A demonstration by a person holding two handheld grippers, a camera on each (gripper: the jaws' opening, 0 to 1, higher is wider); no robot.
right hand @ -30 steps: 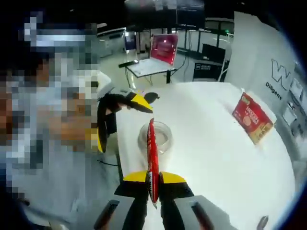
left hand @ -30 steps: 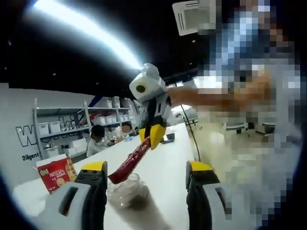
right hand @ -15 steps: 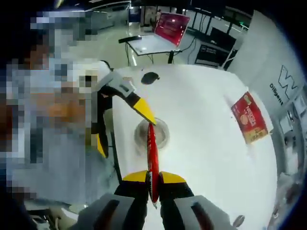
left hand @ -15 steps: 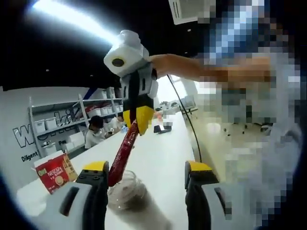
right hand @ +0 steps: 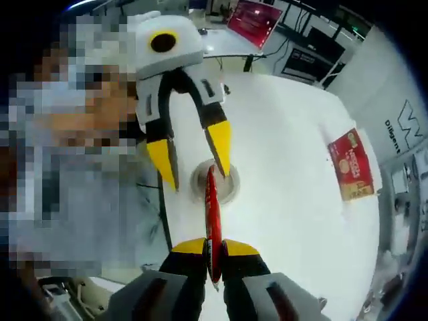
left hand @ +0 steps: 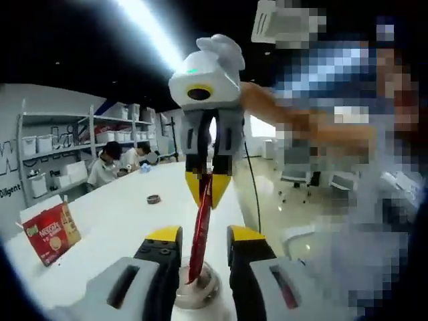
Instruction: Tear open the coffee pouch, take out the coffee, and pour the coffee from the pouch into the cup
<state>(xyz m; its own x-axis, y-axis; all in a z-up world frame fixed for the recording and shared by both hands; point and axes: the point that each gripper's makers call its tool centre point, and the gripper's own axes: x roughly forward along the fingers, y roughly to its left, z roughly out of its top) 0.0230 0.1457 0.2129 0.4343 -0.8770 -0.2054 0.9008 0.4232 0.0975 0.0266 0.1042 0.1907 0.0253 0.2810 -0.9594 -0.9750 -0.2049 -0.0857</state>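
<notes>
A thin red coffee pouch (right hand: 212, 214) hangs upright, its lower end over a clear glass cup (right hand: 229, 192) on the white table (right hand: 294, 221). My right gripper (right hand: 212, 246) is shut on the pouch's upper end. In the left gripper view the right gripper (left hand: 208, 195) comes down from above with the pouch (left hand: 199, 231) pinched in its yellow tips. My left gripper (left hand: 204, 233) is open, with the pouch standing in the gap, apart from both jaws. Below them sits the cup (left hand: 198, 294). In the right gripper view the left gripper (right hand: 198, 179) straddles the pouch's far end.
A red Nescafe box (left hand: 48, 233) (right hand: 354, 164) stands on the table. Farther along the table lies a small dark round object (left hand: 154, 198). Shelves (left hand: 47, 154) and seated people (left hand: 107, 167) are at the back. A laptop (right hand: 254, 17) sits beyond the table.
The left gripper's jaws have narrowed and closed in around the pouch. The right gripper has swung the pouch from slanted to upright over the cup.
</notes>
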